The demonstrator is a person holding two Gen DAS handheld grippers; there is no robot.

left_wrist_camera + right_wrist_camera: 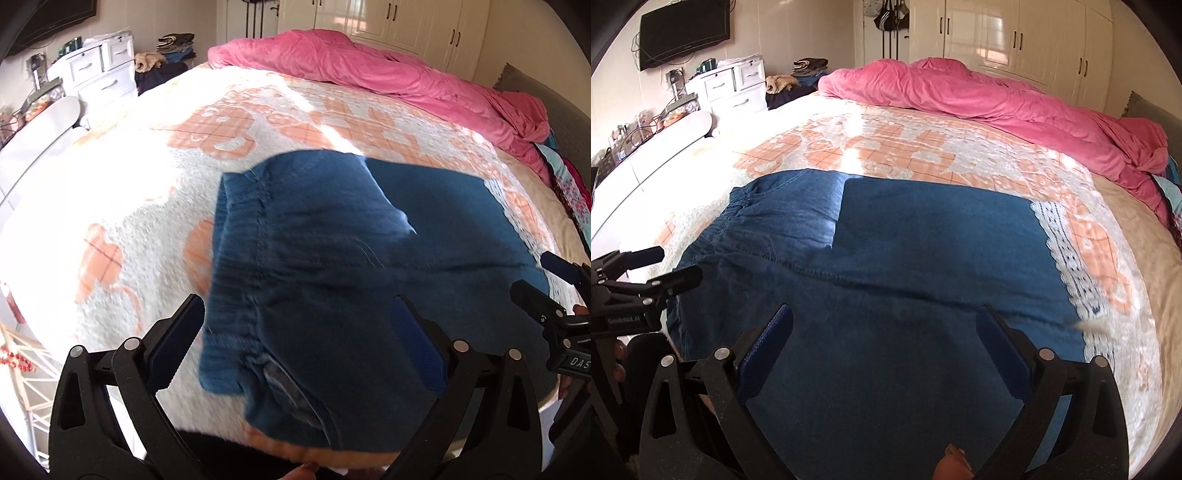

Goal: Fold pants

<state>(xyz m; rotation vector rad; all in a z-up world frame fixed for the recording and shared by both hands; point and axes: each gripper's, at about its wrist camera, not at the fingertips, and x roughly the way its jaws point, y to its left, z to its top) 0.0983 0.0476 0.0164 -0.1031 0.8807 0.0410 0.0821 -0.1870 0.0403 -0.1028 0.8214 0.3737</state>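
Both my grippers hang wide open over blue pants on the bed.

My left gripper and right gripper grasp nothing. The pants fill the lower centre of both frames, lying flat on the peach-and-white blanket, long axis left to right, gathered waistband pointing left, white lace hem right. Farther back, upper right, lies a crumpled pink quilt.
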